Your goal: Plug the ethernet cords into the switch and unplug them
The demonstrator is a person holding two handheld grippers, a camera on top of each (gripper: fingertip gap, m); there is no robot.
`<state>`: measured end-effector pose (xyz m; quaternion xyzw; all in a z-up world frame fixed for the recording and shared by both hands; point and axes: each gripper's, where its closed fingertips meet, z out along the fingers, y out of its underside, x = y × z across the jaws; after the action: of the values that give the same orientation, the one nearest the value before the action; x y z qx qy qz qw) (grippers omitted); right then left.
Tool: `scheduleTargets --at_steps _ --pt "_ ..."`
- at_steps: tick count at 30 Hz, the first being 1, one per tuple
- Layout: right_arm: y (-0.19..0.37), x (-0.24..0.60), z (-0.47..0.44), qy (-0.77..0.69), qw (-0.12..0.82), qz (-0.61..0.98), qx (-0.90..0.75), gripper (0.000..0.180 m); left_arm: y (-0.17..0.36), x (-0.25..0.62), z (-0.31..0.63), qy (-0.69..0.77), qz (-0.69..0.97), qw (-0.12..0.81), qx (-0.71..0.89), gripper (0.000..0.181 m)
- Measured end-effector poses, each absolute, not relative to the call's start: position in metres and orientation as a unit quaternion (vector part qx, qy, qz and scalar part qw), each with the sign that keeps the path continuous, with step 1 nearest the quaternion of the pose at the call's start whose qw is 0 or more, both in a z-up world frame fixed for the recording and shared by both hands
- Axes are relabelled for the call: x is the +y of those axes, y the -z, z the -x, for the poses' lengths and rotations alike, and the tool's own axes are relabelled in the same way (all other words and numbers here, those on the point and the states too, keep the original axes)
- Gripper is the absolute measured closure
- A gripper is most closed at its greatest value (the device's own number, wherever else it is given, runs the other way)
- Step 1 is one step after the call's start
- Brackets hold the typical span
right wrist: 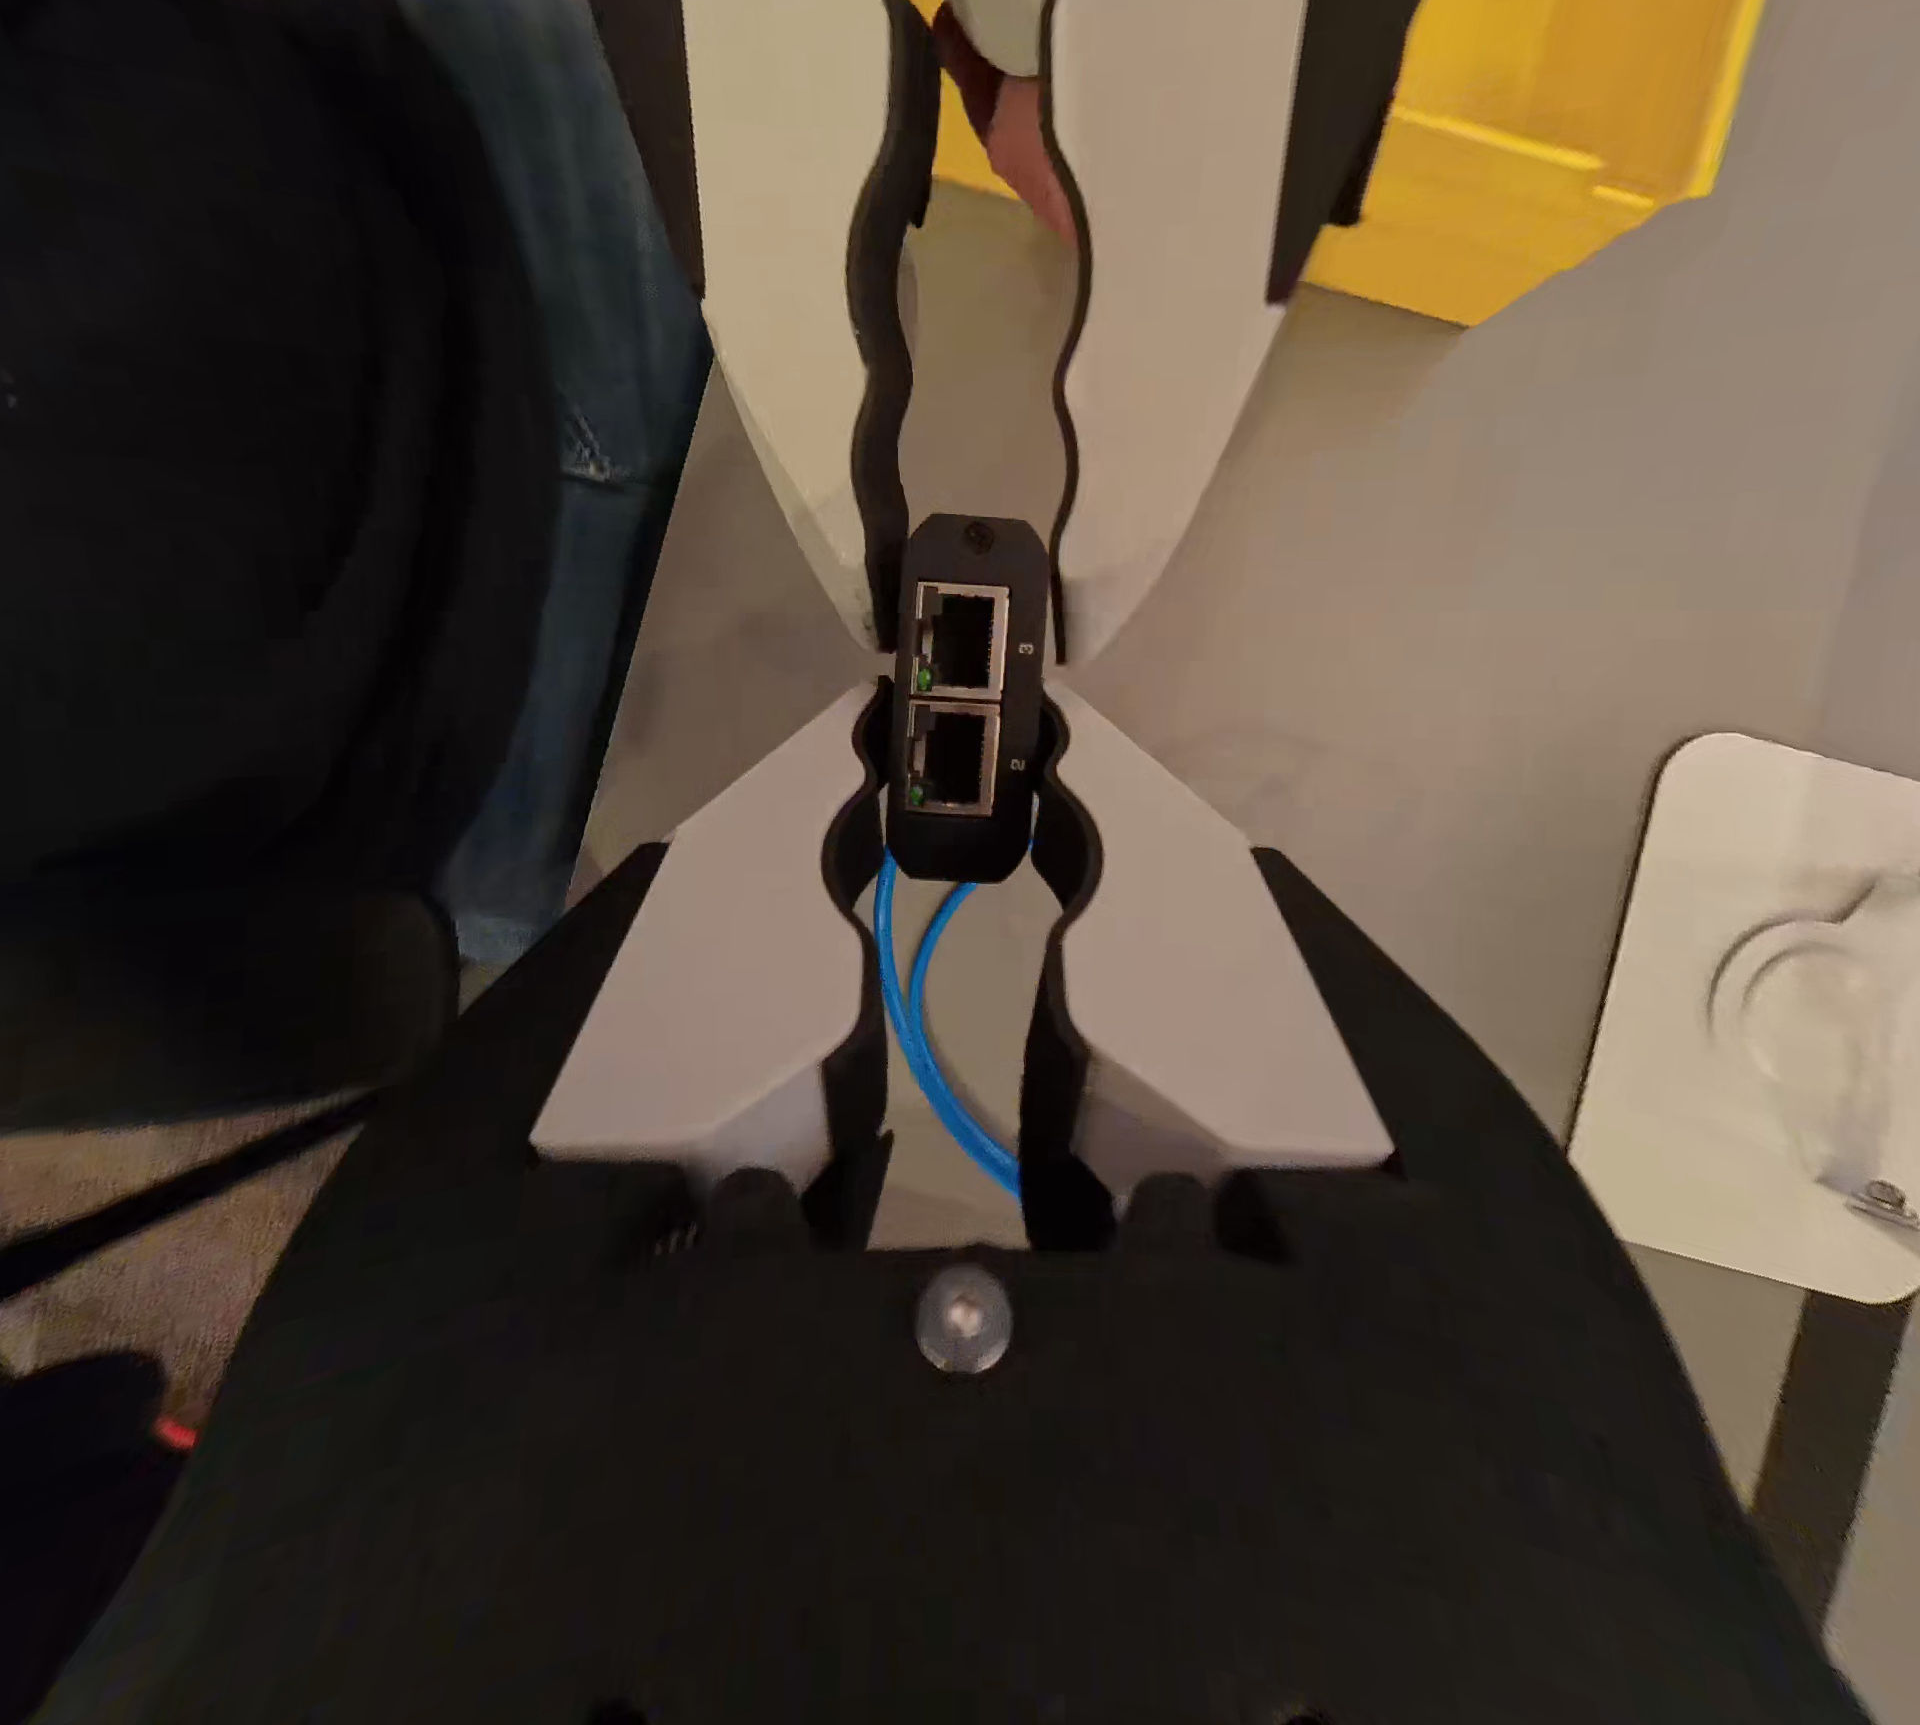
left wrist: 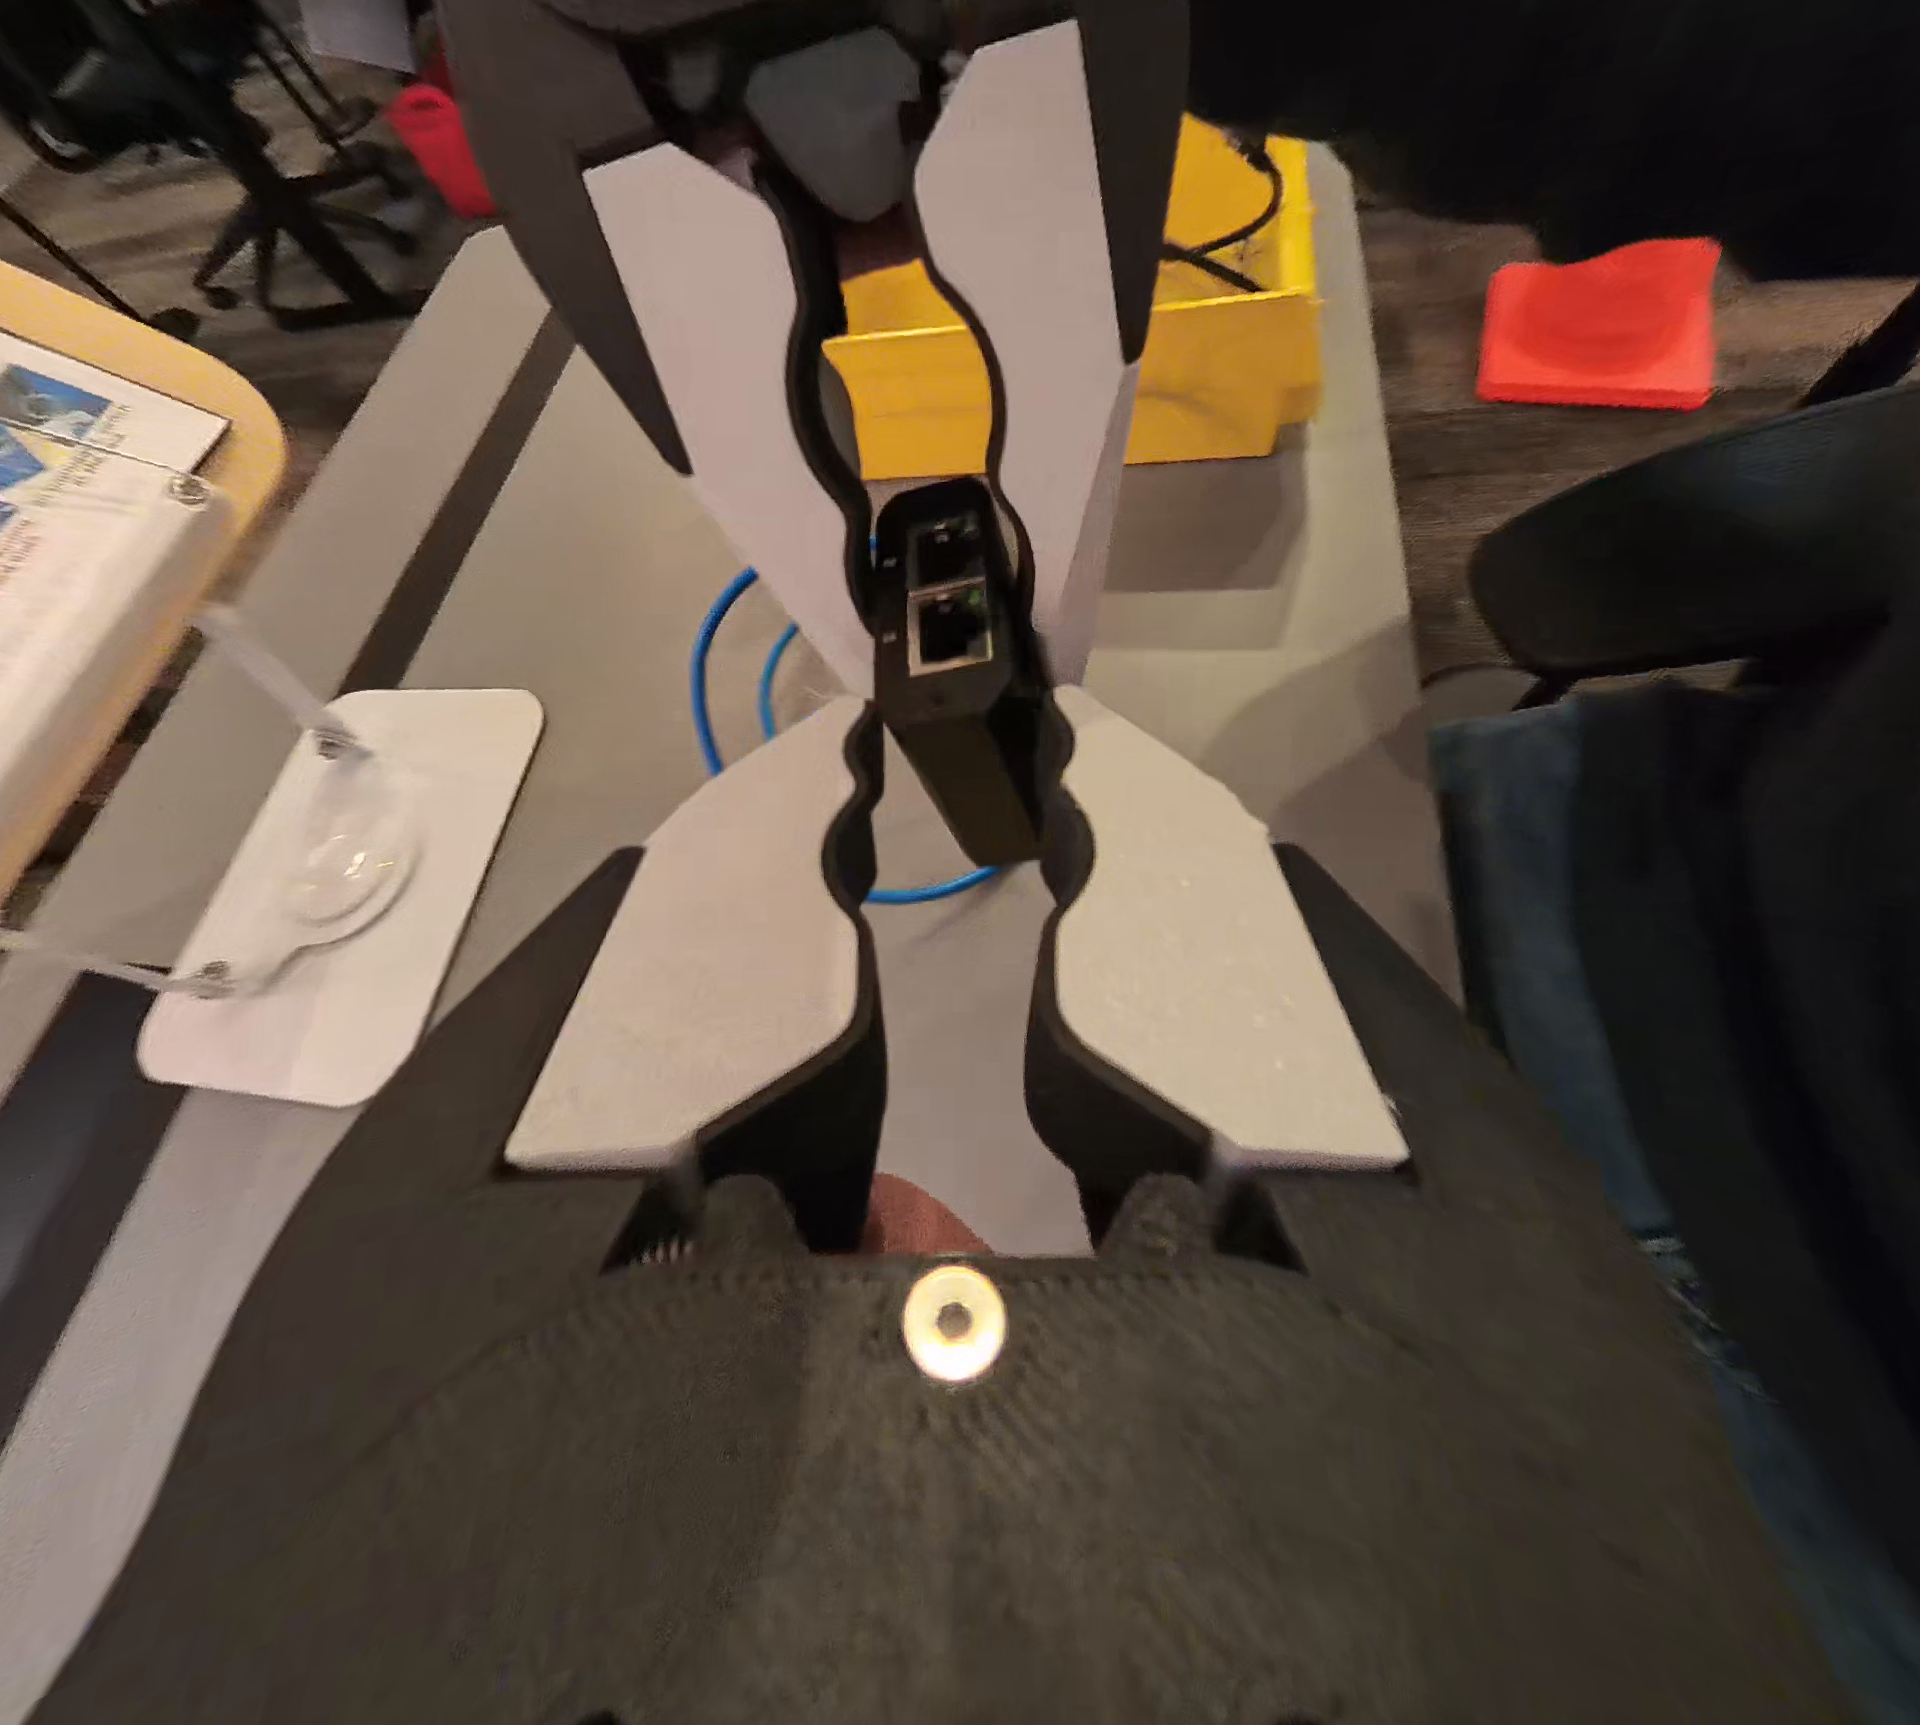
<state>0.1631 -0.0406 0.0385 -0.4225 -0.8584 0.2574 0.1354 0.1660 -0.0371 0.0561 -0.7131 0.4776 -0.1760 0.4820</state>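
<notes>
A small black switch (left wrist: 940, 626) is held above the grey table (left wrist: 582, 532), pinched from opposite sides by both grippers. Its end face shows two empty ports with green lights. My left gripper (left wrist: 961, 725) is shut on the switch body from below in the left wrist view. My right gripper (left wrist: 956, 647) reaches in from the top of that view. In the right wrist view, my right gripper (right wrist: 961, 719) is shut on the switch (right wrist: 961, 699), and the left gripper (right wrist: 966, 631) comes from above. A blue ethernet cord (left wrist: 727, 657) lies looped on the table, unplugged; it also shows under the switch in the right wrist view (right wrist: 914, 1000).
A yellow bin (left wrist: 1226, 366) holding a black cable stands at the table's far end. A white plate with a clear dome (left wrist: 343, 896) lies to the left. A wooden desk with papers (left wrist: 104, 449) is at the far left. A black chair (left wrist: 1714, 553) and a red object (left wrist: 1600, 325) are to the right. My left and right fingertips are right by each other.
</notes>
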Motion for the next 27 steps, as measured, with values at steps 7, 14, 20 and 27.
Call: scheduleTargets --at_steps 7,14,20,27 --pt "-0.048 -0.026 -0.145 -0.237 0.187 0.427 -0.852 0.147 -0.057 -0.03 -0.154 0.213 0.724 0.531 0.385 0.158" --pt "-0.063 -0.009 -0.136 -0.35 0.336 0.536 -0.691 0.121 -0.092 -0.015 -0.116 0.328 0.697 0.618 0.155 0.158" --pt "-0.036 -0.011 -0.124 -0.313 0.405 0.543 -0.665 0.167 -0.1 -0.012 -0.116 0.37 0.663 0.646 0.081 0.158" --pt "-0.034 -0.018 -0.15 -0.343 0.262 0.506 -0.747 0.17 -0.105 -0.024 -0.123 0.285 0.677 0.64 0.225 0.125"
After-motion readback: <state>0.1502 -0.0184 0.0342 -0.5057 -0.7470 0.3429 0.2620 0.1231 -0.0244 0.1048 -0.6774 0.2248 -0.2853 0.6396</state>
